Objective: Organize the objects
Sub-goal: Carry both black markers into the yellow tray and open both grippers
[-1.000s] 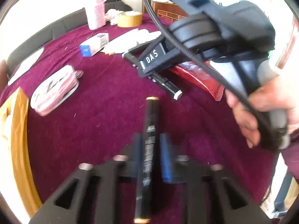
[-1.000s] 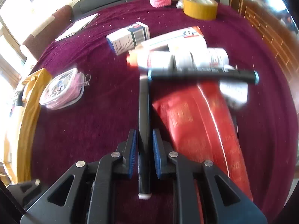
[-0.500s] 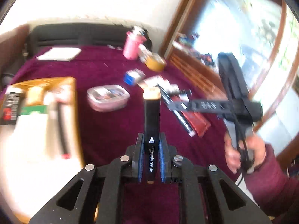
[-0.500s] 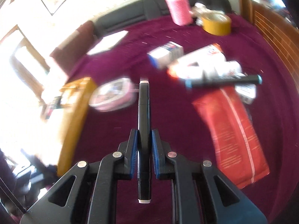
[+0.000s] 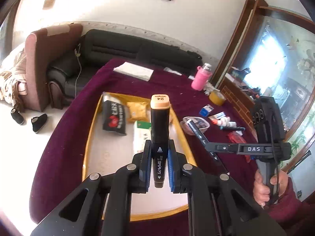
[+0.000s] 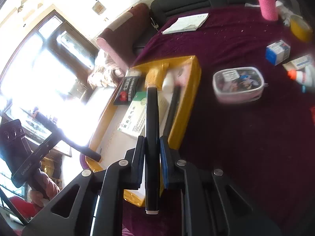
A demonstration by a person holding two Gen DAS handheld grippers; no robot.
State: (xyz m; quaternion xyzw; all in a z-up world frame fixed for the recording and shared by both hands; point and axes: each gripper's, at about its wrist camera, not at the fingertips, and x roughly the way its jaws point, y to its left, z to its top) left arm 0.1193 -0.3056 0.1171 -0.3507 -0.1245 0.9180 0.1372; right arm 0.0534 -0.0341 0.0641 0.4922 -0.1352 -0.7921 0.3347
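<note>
**Two markers in hand, tray ahead and below**

Item: yellow-rimmed tray point(image 5: 92, 122) on the maroon cloth point(image 5: 65, 137). We see it below and in front of both tools. It already holds a black packet point(image 5: 114, 118), a yellow pouch point(image 5: 136, 111) and a green-and-white box point(image 6: 135, 116); a dark pen-like thing point(image 6: 172, 110) lies along its right wall, seen from the right wrist. Most of the near floor of the tray looks bare.

Item: left gripper point(image 5: 159, 165). Its blue pads are closed onto a black marker with a peach cap point(image 5: 159, 125). The marker's long axis runs straight forward along the fingers, cap end away from us, over the middle of the tray. We judge this hand the nearer to a bare spot.

Item: right gripper point(image 6: 151, 163). Its pads are likewise clamped on a second black marker point(image 6: 151, 118), also lying along the fingers, pale tip forward. It sits above the tray's right-hand wall, so we reckon it must shift a little to the left of its view before release.

Item: loose goods not yet sorted, well apart from the tray on the cloth: a clear pink-edged case point(image 6: 239, 84), a blue-and-white box point(image 6: 277, 52), a tape roll point(image 5: 216, 98) and a pink bottle point(image 5: 201, 77).

Judgement: both markers seem ready to be lowered lengthwise beside the pen-like thing; the boxes already in the tray could get in the way.
</note>
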